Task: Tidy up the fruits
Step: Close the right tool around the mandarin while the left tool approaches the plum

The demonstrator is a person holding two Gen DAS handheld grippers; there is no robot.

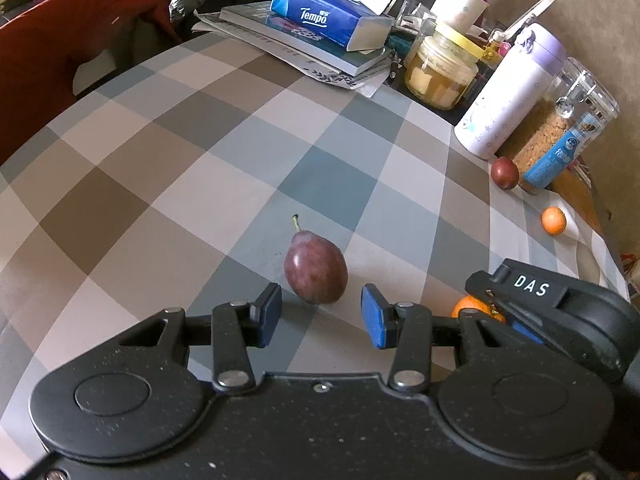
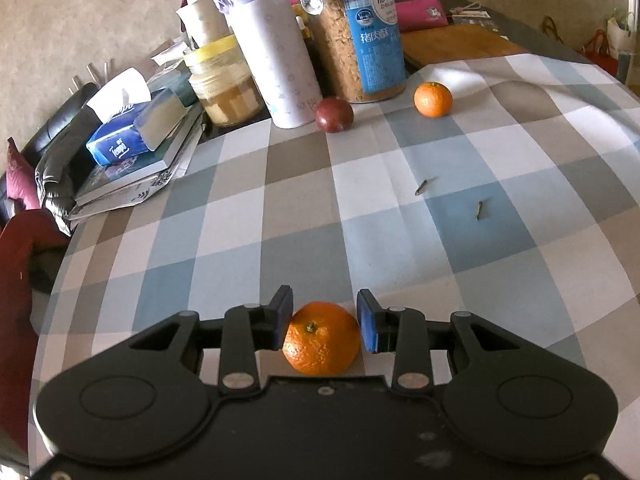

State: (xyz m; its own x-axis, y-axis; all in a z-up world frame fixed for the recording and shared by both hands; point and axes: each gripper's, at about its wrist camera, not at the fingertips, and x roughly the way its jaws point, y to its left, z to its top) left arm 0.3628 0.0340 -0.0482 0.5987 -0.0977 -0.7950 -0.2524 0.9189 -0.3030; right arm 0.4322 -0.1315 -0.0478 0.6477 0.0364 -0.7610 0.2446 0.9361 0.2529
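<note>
Nearest the right wrist camera, the right tool point(image 2: 324, 320) has its blue pads on either side of a tangerine point(image 2: 321, 338) resting on the checked cloth of the counter point(image 2: 256, 216); the left pad seems to touch the peel, the right sits just beside it, and whether the grip is clenched cannot be told. The left tool point(image 1: 321, 314) stands released, its pads wide apart, with a purple plum point(image 1: 315, 267) lying on the cloth just ahead of the gap, stem pointing away. Two small dark stems point(image 2: 426, 187) lie farther out on the cloth. Toward the far edge, a second plum point(image 2: 334, 114) rests against the base of a white flask with a lilac lid point(image 2: 276, 52), and a second tangerine point(image 2: 433, 99) sits just beside a clear clip-top canister point(image 2: 358, 36) filled with brown, flaky contents. A glass jar with a yellow lid point(image 2: 226, 84) holds pale chunks in liquid; beside it a blue tissue pack point(image 2: 132, 132) tops stacked books point(image 2: 136, 172).
</note>
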